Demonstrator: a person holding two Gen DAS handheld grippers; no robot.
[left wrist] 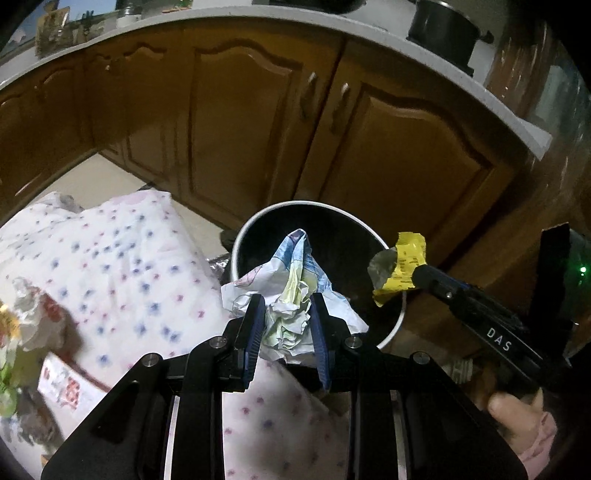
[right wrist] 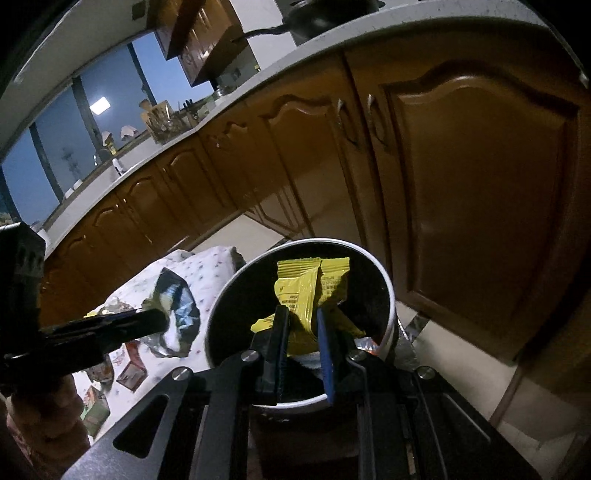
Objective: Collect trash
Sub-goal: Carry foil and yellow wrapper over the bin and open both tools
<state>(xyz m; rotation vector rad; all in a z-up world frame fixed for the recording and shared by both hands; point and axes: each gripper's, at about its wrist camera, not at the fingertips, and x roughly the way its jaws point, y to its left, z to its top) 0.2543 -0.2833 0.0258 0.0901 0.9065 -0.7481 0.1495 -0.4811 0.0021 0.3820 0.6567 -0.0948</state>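
My left gripper [left wrist: 288,301] is shut on a crumpled white, blue and yellow paper wrapper [left wrist: 291,280], which hangs over the near rim of a round bin [left wrist: 347,240] with a black inside and a white rim. From the right, my right gripper [left wrist: 417,271] holds a yellow wrapper [left wrist: 404,258] over the bin's right edge. In the right wrist view the right gripper [right wrist: 302,310] is shut on that yellow wrapper [right wrist: 299,291] above the bin [right wrist: 240,295]. The left gripper [right wrist: 162,319] comes in from the left with its crumpled wrapper [right wrist: 177,306] beside the rim.
A table under a flowered cloth [left wrist: 110,266] lies left of the bin, with more packets and wrappers [left wrist: 62,387] on it. Brown cabinet doors [left wrist: 240,129] stand close behind the bin under a pale countertop [left wrist: 369,33] with a black pot [left wrist: 443,29]. A hand [left wrist: 517,417] grips the right tool.
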